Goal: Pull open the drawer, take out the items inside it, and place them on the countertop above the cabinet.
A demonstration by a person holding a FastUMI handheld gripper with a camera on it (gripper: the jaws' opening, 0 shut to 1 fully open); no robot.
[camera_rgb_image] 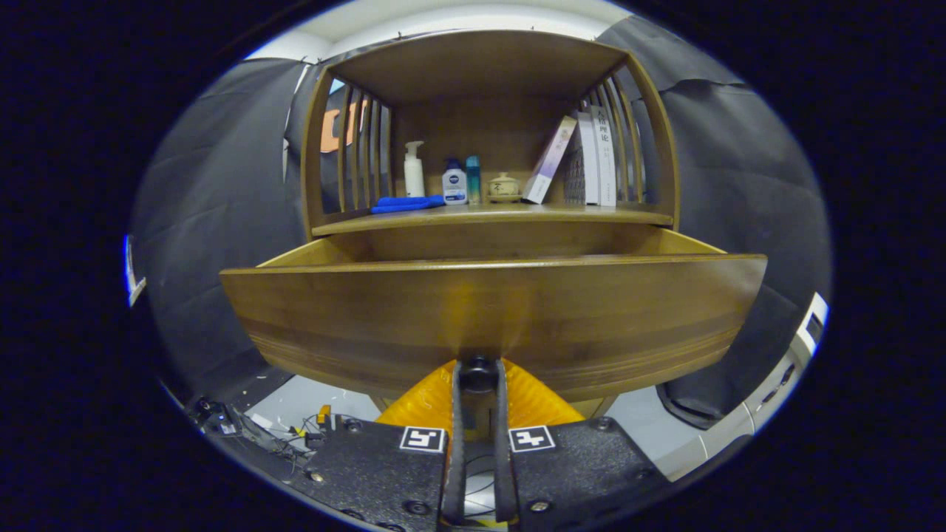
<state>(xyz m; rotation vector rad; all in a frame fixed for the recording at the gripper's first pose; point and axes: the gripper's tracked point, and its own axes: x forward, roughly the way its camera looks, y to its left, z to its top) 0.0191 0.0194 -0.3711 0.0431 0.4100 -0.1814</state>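
Clamping narrowly on the small dark round knob (pixel 479 373), the gripper (pixel 479 384) has both fingers pressed against its sides at the bottom middle of the drawer (pixel 488 314), a smooth, grained wooden box whose broad front panel runs crosswise to the fingers and faces them. Pulled out from under the countertop (pixel 488 216), the drawer hides its inside behind that panel. On the countertop, above and beyond the drawer, stand a white pump bottle (pixel 414 170), a flat blue cloth (pixel 406 204), a small lidded jar (pixel 504 187) and leaning books (pixel 587 159), between slatted wooden sides.
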